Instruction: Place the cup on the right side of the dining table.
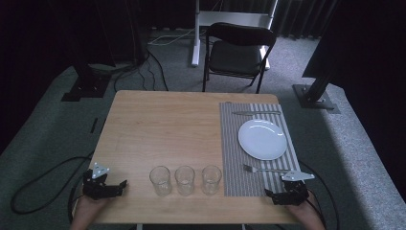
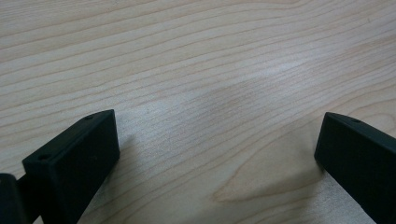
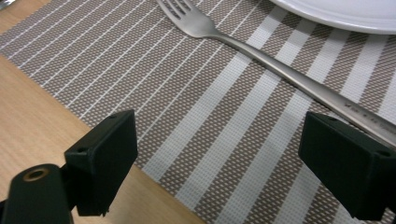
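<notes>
From up high it looks like nothing's really started: both hands sit at the near edge of the table (image 1: 158, 120). The left gripper (image 1: 103, 186) is on bare wood, left of three glasses (image 1: 185, 179) standing in a row. The right gripper (image 1: 287, 190) rests on the near corner of the striped mat (image 1: 230, 143), just shy of the fork (image 1: 265, 169), which lies right beside the plate (image 1: 262, 139). A knife (image 1: 256, 113) lies past the plate at the mat's far end. My guess is the fork's the target, since it's the closest thing to a gripper, and it's not touched yet, so everything's left to do

Left gripper view: jaws wide apart, nothing between them, just wood grain under them

Right gripper view: jaws wide apart here too, holding nothing. The fork (image 3: 261, 51) runs diagonally across the mat (image 3: 140, 70) ahead of them, its handle passing close by one jaw. The plate (image 3: 345, 11) is cut off at the top, and the fork's handle end is hidden behind that jaw
</notes>
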The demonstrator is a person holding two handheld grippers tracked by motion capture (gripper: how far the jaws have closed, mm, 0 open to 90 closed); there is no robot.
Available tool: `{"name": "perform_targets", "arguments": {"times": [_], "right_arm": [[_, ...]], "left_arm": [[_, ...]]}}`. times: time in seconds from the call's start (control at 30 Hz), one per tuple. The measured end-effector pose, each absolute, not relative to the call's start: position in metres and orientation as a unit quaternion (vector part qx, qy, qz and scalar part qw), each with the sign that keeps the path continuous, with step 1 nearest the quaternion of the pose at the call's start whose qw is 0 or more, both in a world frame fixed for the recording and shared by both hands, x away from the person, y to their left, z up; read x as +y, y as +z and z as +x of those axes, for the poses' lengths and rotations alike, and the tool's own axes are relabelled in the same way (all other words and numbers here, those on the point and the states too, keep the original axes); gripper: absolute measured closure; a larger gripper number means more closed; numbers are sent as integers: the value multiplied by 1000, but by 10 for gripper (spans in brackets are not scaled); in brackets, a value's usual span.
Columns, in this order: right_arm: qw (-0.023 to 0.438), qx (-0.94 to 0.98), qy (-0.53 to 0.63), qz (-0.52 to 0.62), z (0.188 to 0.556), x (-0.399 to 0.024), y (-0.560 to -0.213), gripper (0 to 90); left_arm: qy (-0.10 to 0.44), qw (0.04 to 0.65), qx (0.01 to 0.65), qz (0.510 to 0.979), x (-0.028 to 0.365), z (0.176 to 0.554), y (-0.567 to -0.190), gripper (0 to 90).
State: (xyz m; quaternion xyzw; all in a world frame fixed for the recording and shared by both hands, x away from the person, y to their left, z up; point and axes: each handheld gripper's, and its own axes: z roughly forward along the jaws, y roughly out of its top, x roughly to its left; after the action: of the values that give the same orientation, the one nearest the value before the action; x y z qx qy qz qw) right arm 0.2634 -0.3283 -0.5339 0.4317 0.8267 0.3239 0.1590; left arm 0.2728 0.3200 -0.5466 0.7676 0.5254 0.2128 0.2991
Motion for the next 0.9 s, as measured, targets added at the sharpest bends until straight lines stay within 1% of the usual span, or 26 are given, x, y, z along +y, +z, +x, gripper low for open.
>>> {"name": "perform_targets", "arguments": {"times": [0.13,0.17,0.2,0.4,0.9], "right_arm": [[159,825,326,433,263,-329,-534,114],[170,821,327,435,262,-329,-532,113],[170,821,327,435,262,-329,-532,113],[164,821,342,427,262,-325,-523,114],[152,829,383,378,262,-296,-499,114]], "left_arm": [[212,299,523,769,320,273,-547,3],[212,300,522,770,320,273,-547,3],[212,300,522,770,320,273,-547,3],[211,300,521,770,320,273,-547,3],[212,301,522,770,320,272,-547,3]]}}
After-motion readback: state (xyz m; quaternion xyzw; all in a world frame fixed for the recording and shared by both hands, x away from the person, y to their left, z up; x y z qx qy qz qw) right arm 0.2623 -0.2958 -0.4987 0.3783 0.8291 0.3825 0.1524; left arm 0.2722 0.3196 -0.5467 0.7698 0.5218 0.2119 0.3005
